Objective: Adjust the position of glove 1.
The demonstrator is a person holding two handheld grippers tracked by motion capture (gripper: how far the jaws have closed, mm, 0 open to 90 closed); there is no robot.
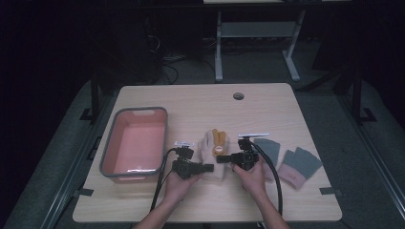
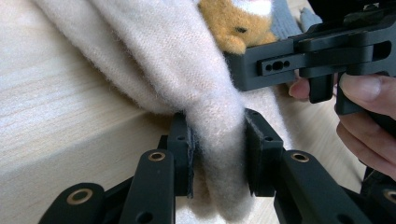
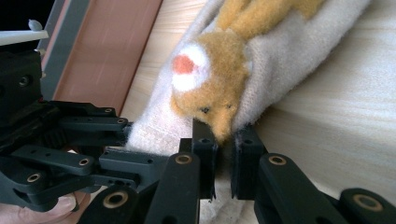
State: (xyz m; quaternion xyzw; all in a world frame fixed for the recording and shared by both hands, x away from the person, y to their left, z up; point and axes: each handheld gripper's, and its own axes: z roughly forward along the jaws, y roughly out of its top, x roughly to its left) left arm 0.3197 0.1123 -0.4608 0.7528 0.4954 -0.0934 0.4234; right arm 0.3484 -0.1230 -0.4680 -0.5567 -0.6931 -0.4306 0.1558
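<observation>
While both claws pinch the same cream fleecy knit glove with an orange plush animal face (image 1: 216,147) from opposite sides, the main risk, as I judge it, is uneven pulling: if one hand lifts or draws away faster than the other, the soft fabric could slide out of a grip, stretch, or drag across the pale wooden desk (image 1: 267,102) instead of rising cleanly. The glove lies near the middle of the desk, between the salmon-pink plastic tub with a grey rim (image 1: 111,153) on its left and the two grey knit gloves with pink cuffs (image 1: 288,161) lying on its right, so a slipped hold would drop it back among them. In the left gripper view the left claw (image 2: 218,154) is narrowed to a small gap, its two black jaws pressed against either side of a thick fold of the cream fabric, which bulges between them; that bite looks deep. The right claw (image 3: 225,151) is nearly closed, its jaws nipping the lower edge of the plush face and the cream knit beside it. This hold looks shallower, catching mostly fluffy pile, so I would expect it to give way first under tension. Each claw is held by a hand (image 1: 178,185) close to the glove.
</observation>
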